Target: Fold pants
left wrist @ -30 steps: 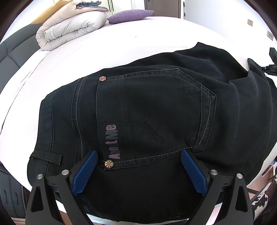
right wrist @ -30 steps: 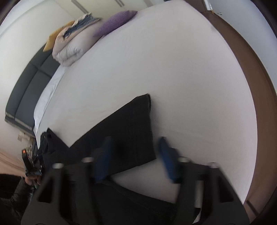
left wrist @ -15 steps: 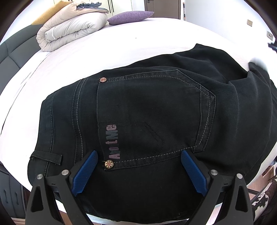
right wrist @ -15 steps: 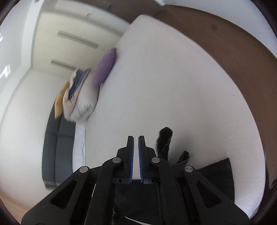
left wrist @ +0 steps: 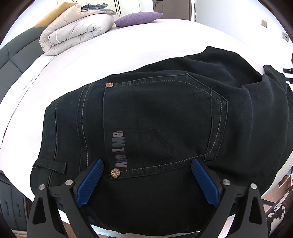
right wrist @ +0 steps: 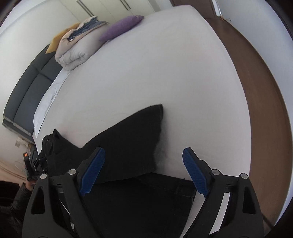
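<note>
Black denim pants lie on the white bed, back pocket and waistband facing the left wrist view. My left gripper is open, its blue pads hovering over the pocket's lower edge near the waistband. In the right wrist view the pants show a leg folded across, its hem end pointing up the bed. My right gripper is open and empty above the leg fabric near the bed's near edge.
A rolled beige duvet and a purple pillow sit at the far end of the bed. A dark headboard runs along the left. Brown floor lies to the right of the bed.
My right gripper was shut half a second ago, pointing up the bed; it is now open and lowered over the pants leg. The left gripper has not moved.
</note>
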Action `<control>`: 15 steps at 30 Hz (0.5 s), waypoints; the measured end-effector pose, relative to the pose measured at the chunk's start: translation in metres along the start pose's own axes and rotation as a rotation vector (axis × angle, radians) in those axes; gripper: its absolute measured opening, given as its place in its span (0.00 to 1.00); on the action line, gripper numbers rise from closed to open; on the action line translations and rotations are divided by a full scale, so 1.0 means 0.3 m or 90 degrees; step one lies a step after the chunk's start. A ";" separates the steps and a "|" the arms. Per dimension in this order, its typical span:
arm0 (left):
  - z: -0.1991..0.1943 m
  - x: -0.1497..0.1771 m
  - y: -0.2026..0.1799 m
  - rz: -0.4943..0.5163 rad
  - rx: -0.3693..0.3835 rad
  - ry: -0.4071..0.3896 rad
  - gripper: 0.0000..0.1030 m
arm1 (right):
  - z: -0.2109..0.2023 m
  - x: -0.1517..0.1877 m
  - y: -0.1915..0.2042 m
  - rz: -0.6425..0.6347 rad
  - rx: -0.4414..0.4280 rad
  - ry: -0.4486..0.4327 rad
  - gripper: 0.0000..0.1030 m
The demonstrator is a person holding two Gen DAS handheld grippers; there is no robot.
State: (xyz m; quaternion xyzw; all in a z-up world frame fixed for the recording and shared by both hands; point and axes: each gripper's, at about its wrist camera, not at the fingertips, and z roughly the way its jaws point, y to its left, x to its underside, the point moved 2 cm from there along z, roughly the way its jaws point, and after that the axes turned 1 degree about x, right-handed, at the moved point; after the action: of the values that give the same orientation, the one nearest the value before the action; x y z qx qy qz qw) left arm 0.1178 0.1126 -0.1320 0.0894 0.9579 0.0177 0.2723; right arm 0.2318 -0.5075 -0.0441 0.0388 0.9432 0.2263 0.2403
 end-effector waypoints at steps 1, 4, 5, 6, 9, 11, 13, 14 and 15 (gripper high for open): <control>0.003 -0.001 0.000 0.000 0.001 0.001 0.97 | 0.027 -0.001 -0.004 -0.002 -0.003 0.000 0.81; 0.006 -0.003 0.005 -0.001 0.003 0.002 0.97 | 0.093 0.043 0.041 -0.063 0.010 0.002 0.16; 0.007 -0.004 0.008 -0.001 0.003 0.002 0.97 | 0.093 0.055 0.076 -0.098 0.041 -0.005 0.13; 0.007 -0.006 0.010 -0.001 0.004 0.002 0.97 | 0.081 0.079 0.089 -0.126 0.053 -0.001 0.03; 0.007 -0.004 0.019 -0.002 0.006 0.000 0.97 | 0.037 0.084 0.211 -0.124 0.054 0.019 0.03; 0.007 -0.003 0.021 -0.003 0.007 0.000 0.97 | -0.034 0.077 0.279 -0.055 -0.009 0.024 0.03; 0.007 -0.003 0.021 -0.002 0.007 0.000 0.97 | -0.107 0.078 0.371 -0.001 -0.101 0.023 0.03; 0.007 -0.003 0.021 -0.002 0.007 0.000 0.97 | -0.147 0.080 0.401 0.013 -0.130 0.013 0.03; 0.007 -0.003 0.020 -0.002 0.007 0.000 0.97 | -0.174 0.078 0.430 0.041 -0.161 0.003 0.03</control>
State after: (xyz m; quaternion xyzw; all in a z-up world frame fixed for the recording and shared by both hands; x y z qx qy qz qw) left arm 0.1207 0.1184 -0.1328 0.0890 0.9581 0.0120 0.2721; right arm 0.1820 -0.4091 0.0441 0.0378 0.9059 0.3509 0.2339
